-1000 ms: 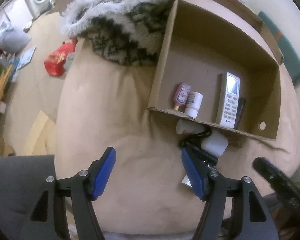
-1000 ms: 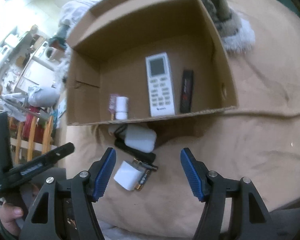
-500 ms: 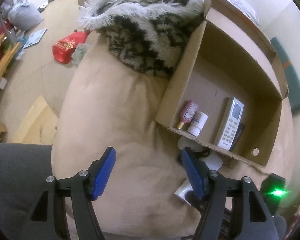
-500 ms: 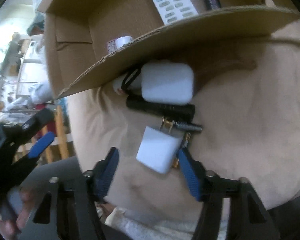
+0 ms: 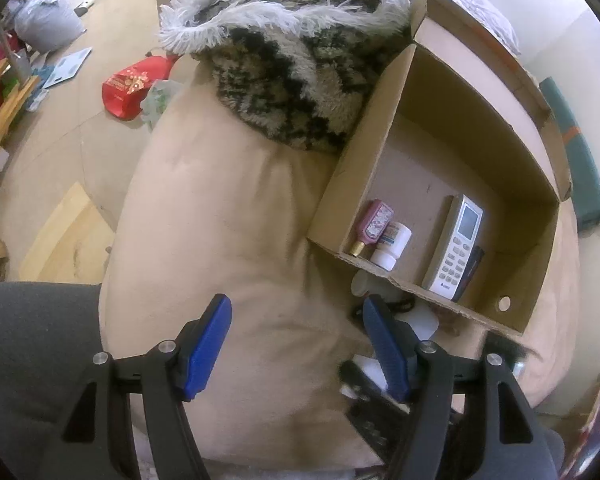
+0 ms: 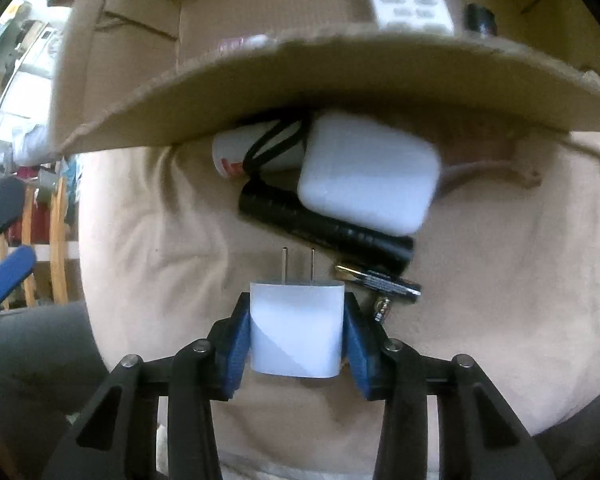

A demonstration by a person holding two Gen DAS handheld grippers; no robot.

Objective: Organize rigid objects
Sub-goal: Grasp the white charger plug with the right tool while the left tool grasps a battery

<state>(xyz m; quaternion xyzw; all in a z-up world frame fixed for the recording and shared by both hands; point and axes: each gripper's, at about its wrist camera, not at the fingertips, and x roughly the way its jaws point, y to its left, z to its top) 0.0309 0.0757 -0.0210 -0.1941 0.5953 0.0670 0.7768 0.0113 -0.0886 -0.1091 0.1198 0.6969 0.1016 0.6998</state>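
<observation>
A white plug adapter (image 6: 296,332), prongs pointing away, lies on the beige cushion between the blue pads of my right gripper (image 6: 296,305). The jaws are closing and the pads touch both its sides. Just beyond it lie a battery (image 6: 380,280), a black flashlight (image 6: 324,232), a white rounded block (image 6: 368,176) and a small white bottle (image 6: 240,152) wrapped by a black cord. The cardboard box (image 5: 540,264) holds a white remote (image 5: 456,248), a pink bottle (image 5: 374,224), a white bottle (image 5: 394,246) and a black stick (image 5: 474,264). My left gripper (image 5: 296,308) hangs open over bare cushion.
A fluffy grey and black blanket (image 5: 300,60) lies against the box's far left side. On the floor to the left are a red bag (image 5: 132,88), a grey sack (image 5: 48,24) and a wooden rack (image 5: 0,120). A grey trouser leg (image 5: 36,340) is at the lower left.
My right gripper came down and in toward the loose items, and its jaws narrowed from wide open onto the white adapter. The left gripper rolled a little and stayed open.
</observation>
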